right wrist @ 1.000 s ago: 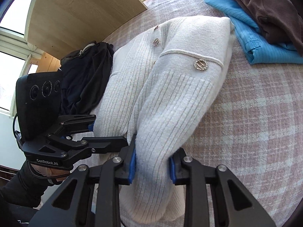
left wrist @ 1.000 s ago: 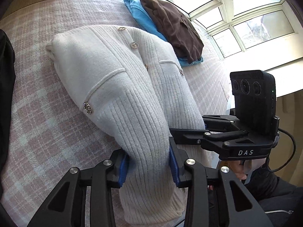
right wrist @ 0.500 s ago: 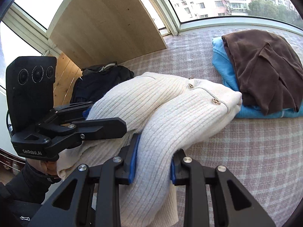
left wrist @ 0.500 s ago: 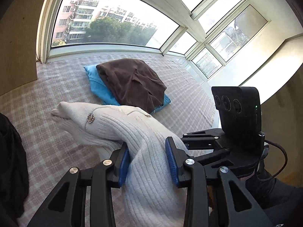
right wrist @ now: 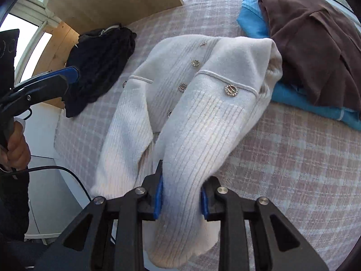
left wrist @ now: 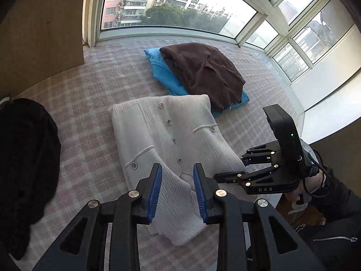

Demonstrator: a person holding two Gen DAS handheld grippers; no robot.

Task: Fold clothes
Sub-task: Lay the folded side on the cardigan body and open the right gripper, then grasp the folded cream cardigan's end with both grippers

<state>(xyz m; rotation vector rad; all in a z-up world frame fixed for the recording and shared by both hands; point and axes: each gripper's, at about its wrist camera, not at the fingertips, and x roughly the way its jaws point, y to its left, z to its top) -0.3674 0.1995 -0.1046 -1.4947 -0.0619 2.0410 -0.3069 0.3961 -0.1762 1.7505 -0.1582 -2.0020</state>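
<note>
A cream ribbed cardigan [left wrist: 171, 140] with metal buttons lies folded on the checked pink bedspread [left wrist: 90, 103]. My left gripper [left wrist: 177, 192] is open, its blue pads either side of the cardigan's near hem without gripping it. My right gripper [right wrist: 181, 194] is shut on the cardigan's right hem [right wrist: 191, 158] and lifts it slightly. The right gripper also shows in the left wrist view [left wrist: 227, 176] at the cardigan's right edge. The left gripper's blue pad [right wrist: 67, 73] shows at the left of the right wrist view.
A folded brown garment [left wrist: 203, 72] rests on a folded blue one [left wrist: 164, 76] behind the cardigan, touching its far corner. A black garment [left wrist: 24, 158] is heaped at the left. A wooden panel [left wrist: 40, 22] and windows [left wrist: 169, 4] bound the far side.
The cardigan was carried up and laid back down flatter on the bedspread. My left gripper has opened and let go of the hem. My right gripper still holds its side.
</note>
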